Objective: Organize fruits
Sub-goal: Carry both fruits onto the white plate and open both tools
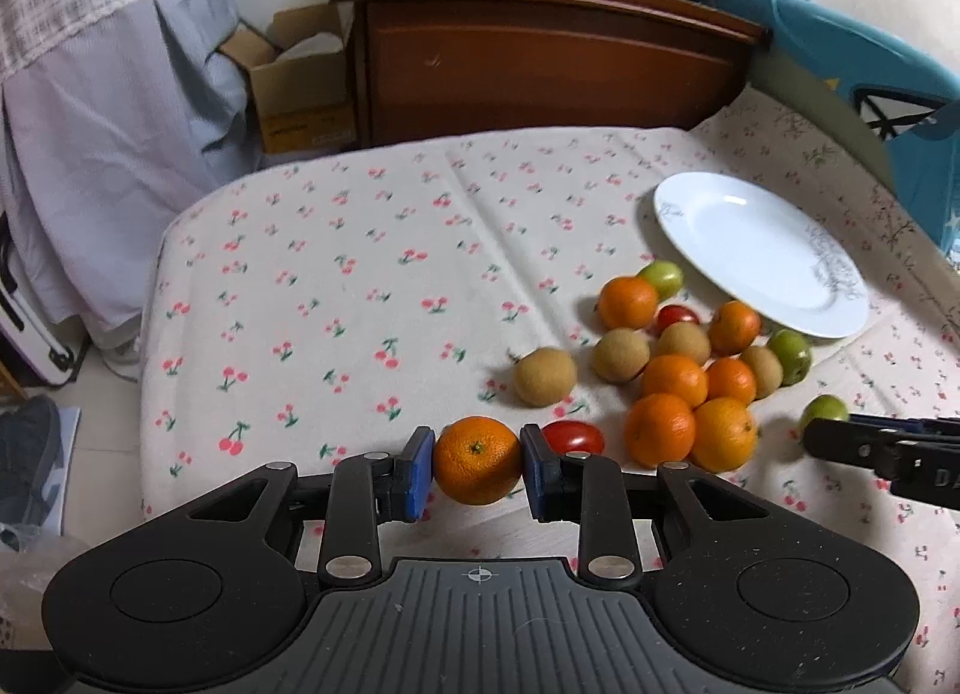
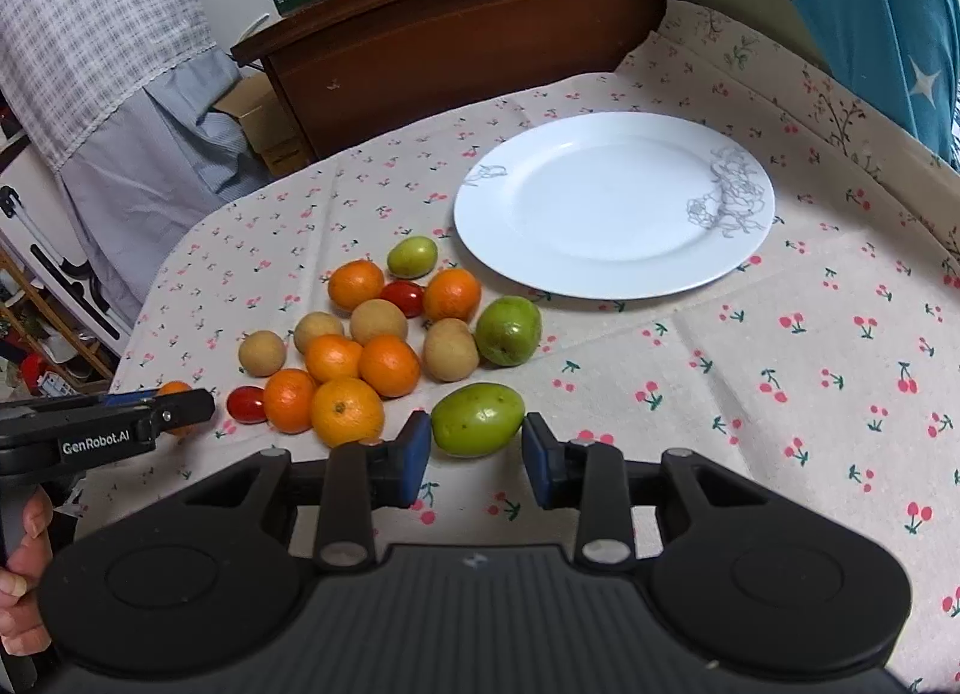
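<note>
My left gripper (image 1: 477,457) is shut on an orange (image 1: 478,469), its blue pads pressed against both sides just over the cherry-print cloth. My right gripper (image 2: 477,434) is shut on a green fruit (image 2: 477,419) near the front of the pile. Between them lies the fruit pile (image 2: 372,346): several oranges, brown round fruits, cherry tomatoes and green fruits. One red tomato (image 1: 573,436) sits just right of the held orange. Behind the pile is a white plate (image 2: 612,202) with nothing on it. In the left wrist view, the right gripper's fingers (image 1: 840,442) enter from the right.
The cloth-covered table (image 1: 360,274) ends at the left, with floor, a cardboard box (image 1: 300,87) and hanging cloth beyond. A wooden headboard (image 1: 540,51) stands behind. A person's hand (image 2: 24,574) holds the left gripper's handle. Blue fabric (image 2: 888,3) is at the right.
</note>
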`<state>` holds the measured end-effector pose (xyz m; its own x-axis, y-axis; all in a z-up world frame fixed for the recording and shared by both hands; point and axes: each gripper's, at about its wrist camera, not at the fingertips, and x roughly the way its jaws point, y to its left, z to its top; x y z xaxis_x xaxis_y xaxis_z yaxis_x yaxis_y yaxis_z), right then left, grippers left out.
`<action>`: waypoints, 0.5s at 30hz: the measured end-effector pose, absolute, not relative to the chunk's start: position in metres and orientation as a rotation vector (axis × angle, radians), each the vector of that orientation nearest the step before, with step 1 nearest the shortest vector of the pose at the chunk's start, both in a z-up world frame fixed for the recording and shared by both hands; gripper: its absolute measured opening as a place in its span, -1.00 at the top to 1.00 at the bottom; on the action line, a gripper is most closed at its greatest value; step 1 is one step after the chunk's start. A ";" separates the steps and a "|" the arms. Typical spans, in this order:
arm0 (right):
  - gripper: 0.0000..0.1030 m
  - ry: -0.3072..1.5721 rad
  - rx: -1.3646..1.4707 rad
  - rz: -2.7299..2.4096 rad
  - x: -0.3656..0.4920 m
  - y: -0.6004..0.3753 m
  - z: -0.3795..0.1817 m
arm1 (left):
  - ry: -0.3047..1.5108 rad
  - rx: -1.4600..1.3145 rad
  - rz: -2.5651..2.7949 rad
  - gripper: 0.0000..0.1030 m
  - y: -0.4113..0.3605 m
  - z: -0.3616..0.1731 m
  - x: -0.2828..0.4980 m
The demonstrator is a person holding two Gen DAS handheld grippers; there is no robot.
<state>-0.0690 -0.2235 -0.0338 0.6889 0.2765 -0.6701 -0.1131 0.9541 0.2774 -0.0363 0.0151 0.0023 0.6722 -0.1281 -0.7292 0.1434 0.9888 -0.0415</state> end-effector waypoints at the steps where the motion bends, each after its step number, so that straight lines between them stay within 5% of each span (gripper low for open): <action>1: 0.35 0.781 0.225 0.223 -0.069 -0.224 -0.033 | 0.817 0.021 -0.162 0.46 0.013 0.003 -0.036; 15: 0.36 0.734 0.237 0.251 -0.061 -0.230 -0.007 | 0.761 0.050 -0.299 0.46 -0.026 0.029 -0.024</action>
